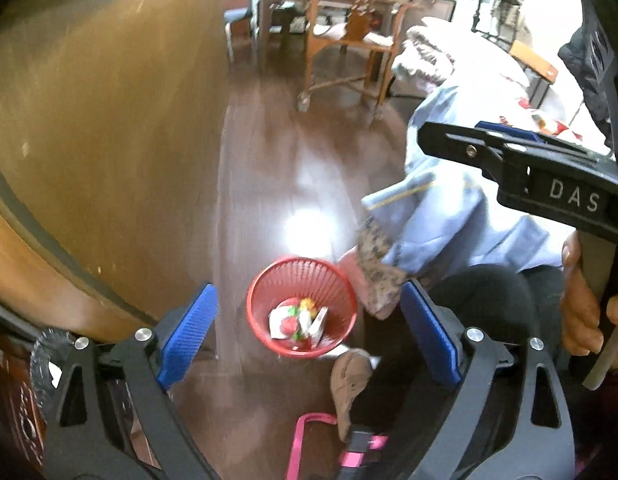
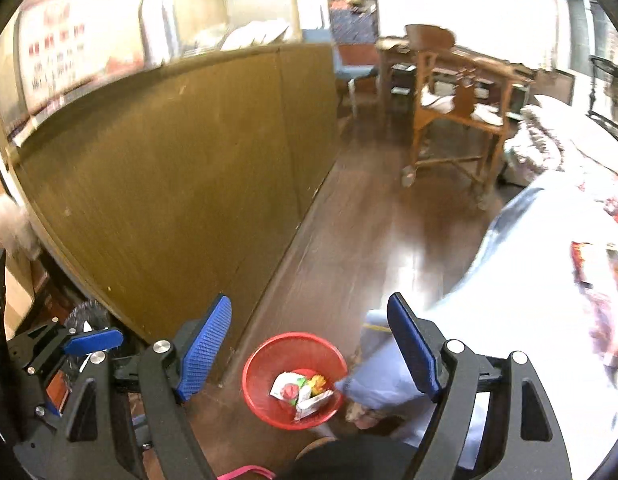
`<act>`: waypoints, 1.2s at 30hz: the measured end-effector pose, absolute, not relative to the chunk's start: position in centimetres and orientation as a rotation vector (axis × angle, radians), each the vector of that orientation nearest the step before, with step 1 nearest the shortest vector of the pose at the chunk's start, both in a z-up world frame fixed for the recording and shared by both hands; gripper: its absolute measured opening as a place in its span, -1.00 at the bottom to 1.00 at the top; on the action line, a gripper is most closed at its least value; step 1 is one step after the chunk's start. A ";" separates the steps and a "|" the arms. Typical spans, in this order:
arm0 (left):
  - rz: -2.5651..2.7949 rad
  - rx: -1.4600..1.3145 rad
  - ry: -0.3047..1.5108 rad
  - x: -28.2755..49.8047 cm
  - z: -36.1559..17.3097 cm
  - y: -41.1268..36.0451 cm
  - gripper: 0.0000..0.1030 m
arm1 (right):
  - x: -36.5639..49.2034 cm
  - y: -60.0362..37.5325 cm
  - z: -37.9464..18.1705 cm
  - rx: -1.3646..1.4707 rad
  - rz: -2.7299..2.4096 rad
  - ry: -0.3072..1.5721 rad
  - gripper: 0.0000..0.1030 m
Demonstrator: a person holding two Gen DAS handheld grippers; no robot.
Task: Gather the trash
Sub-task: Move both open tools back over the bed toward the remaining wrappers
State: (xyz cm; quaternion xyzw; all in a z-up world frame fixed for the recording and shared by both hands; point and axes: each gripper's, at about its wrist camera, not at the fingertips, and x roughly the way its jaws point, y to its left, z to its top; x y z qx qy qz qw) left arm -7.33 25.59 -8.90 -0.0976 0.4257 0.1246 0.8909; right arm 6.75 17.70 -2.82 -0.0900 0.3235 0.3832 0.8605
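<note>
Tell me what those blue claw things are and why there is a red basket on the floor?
The blue claws are grabber tools. A person holds one in each hand, and a small camera on each tool looks out along its two fingers. One picture comes from the left gripper, the other from the right gripper. In the left picture you can also see the right tool from the side, with the person's hand around its handle.

The red basket is a small bin standing on the dark wooden floor, next to a bed with a pale blue cover. Some crumpled wrappers already lie inside it.

Both tools have their jaws open, with nothing held between them.
</note>
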 end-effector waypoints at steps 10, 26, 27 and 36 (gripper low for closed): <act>0.162 -0.097 0.789 -5.7 -4.8 16.4 0.84 | 6.7 2.9 -0.6 0.000 0.641 0.576 0.68; -0.017 0.002 0.837 9.0 -6.9 4.5 0.86 | 14.8 -19.1 -8.6 0.422 0.316 0.694 0.73; -0.022 0.000 0.840 9.9 -7.1 4.1 0.86 | 15.2 -19.6 -9.2 0.423 0.305 0.701 0.73; -0.096 -0.035 0.865 17.7 -8.4 1.8 0.86 | 17.9 -20.9 -10.7 0.436 0.253 0.689 0.73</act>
